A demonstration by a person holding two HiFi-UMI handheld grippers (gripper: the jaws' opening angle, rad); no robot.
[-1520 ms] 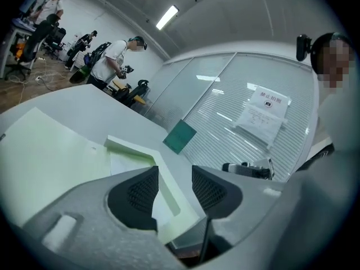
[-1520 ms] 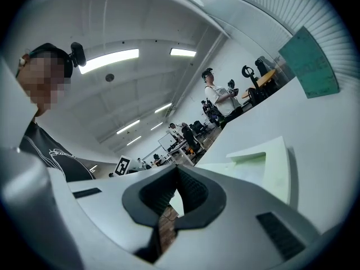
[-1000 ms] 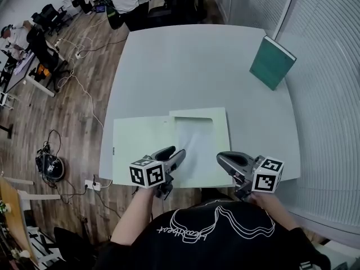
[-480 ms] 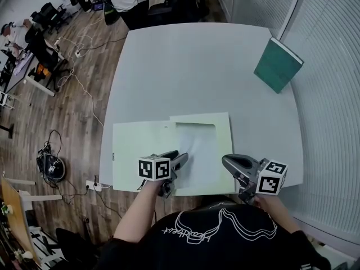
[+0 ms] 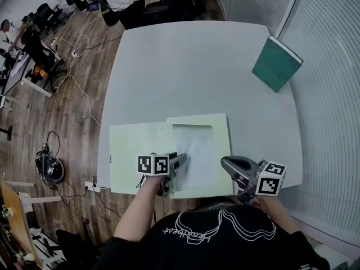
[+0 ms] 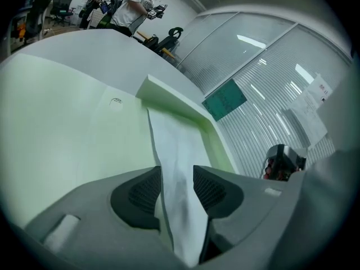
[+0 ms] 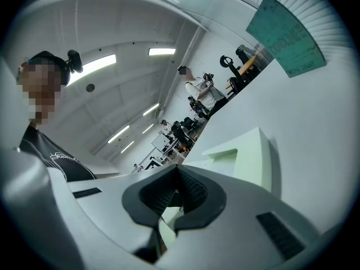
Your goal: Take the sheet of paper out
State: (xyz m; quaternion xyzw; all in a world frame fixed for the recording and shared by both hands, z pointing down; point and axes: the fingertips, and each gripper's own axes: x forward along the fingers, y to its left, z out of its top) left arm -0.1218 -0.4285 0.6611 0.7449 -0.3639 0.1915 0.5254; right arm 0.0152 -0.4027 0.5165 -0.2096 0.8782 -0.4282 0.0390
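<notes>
A pale green folder (image 5: 135,151) lies open near the table's front edge. A white sheet of paper (image 5: 197,148) lies on its right half, its top under a pocket flap. My left gripper (image 5: 175,163) is low over the sheet's near left corner. In the left gripper view the sheet (image 6: 177,145) runs up into the narrow gap between the two jaws of the left gripper (image 6: 177,176), which stand slightly apart. My right gripper (image 5: 226,162) hangs just off the folder's right near corner. In its own view the right gripper (image 7: 177,179) is shut with nothing in it, and the folder (image 7: 247,156) lies ahead.
A green book (image 5: 275,63) lies at the far right of the grey table (image 5: 185,66), close to the slatted wall. Left of the table is a wood floor with cables, desks, chairs and people farther off.
The left gripper has rolled, so its marker cube now faces the camera. It has drawn slightly back toward the front edge at the sheet's corner. The right gripper has barely moved.
</notes>
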